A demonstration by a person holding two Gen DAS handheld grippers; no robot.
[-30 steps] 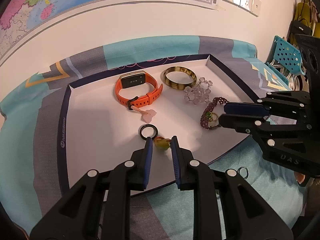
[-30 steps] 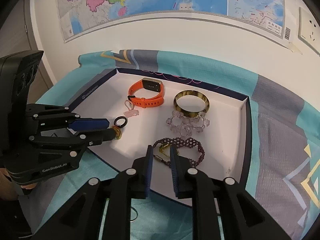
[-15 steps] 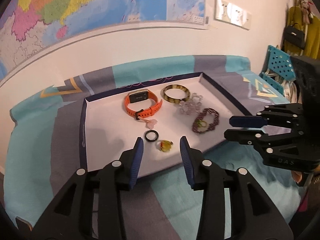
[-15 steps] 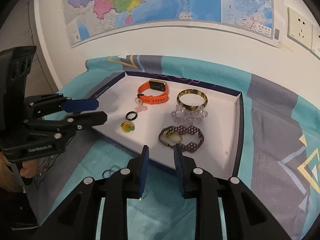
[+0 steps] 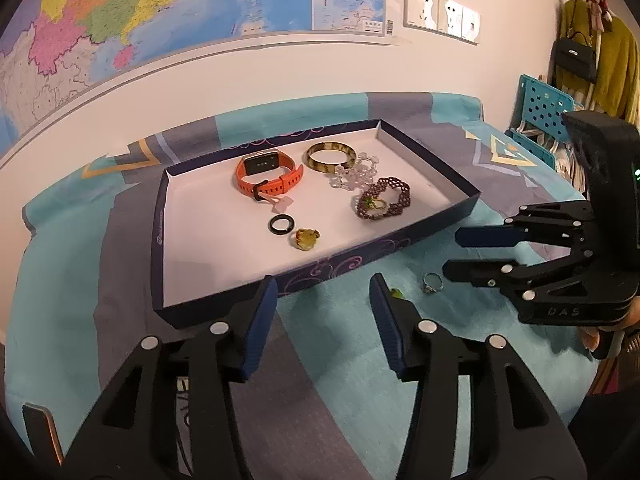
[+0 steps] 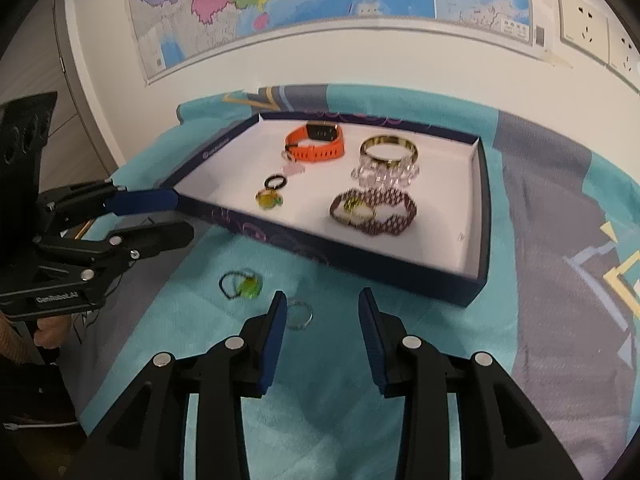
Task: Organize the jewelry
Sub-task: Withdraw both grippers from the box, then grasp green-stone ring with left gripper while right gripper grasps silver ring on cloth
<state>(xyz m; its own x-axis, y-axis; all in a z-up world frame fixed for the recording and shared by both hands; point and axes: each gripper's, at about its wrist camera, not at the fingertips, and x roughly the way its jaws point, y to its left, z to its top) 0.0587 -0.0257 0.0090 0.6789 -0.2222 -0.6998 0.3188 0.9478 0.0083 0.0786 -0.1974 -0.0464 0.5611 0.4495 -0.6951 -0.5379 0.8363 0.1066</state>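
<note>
Now, through my left wrist, my left gripper [image 5: 322, 300] has just been opening, nothing between its jaws, before the shallow navy tray [image 5: 158, 240] holding an orange watch [image 5: 267, 176], bangle [image 5: 330, 156] and beaded bracelet [image 5: 384, 198]. Through my right wrist, my right gripper [image 6: 322, 314], likewise opening and empty, hangs over teal cloth [image 6: 344, 392] beside a thin ring [image 6: 299, 314] outside the tray's near edge.
</note>
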